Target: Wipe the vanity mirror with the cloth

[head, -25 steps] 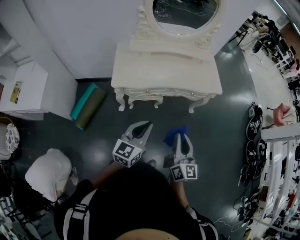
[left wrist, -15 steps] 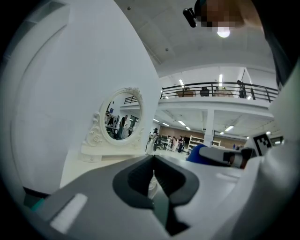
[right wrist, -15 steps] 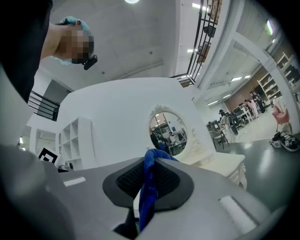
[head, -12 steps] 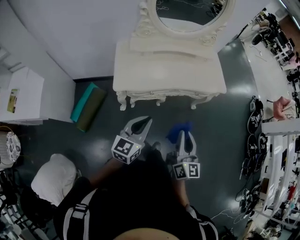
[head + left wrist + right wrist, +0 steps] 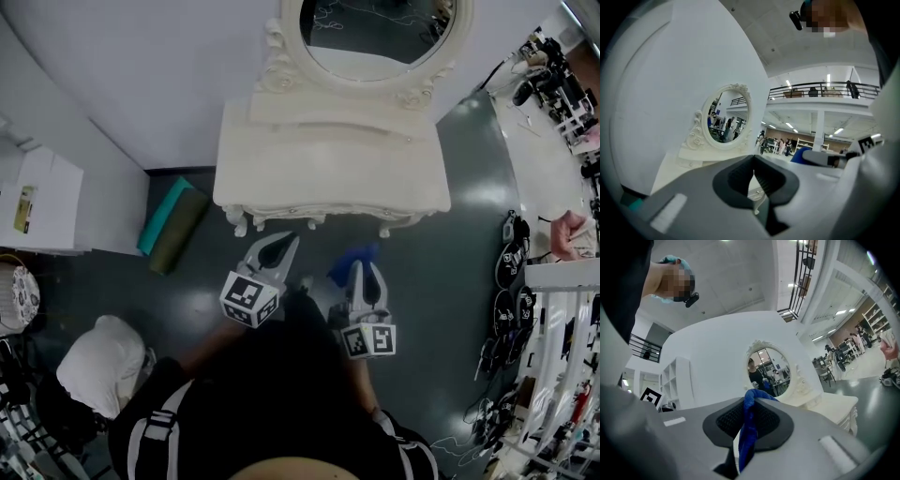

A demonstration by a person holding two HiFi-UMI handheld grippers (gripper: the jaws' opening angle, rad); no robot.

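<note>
Facing the white tabletop point(image 5: 328, 159), we hold the right tool point(image 5: 362, 270) clamped shut on a blue cloth point(image 5: 353, 257), which bunches out past its tips above the dark floor point(image 5: 450, 281), just short of the tabletop's front edge. The left tool point(image 5: 279, 246) beside it has its jaws closed tip to tip with nothing between them. The oval mirror point(image 5: 380, 33) stands upright at the back of the tabletop against the white wall point(image 5: 141, 66), well apart from the cloth.

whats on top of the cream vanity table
An oval mirror in a carved cream frame stands at the back of the cream vanity table; I see nothing else on it. The strip behind the frame is hidden.
</note>
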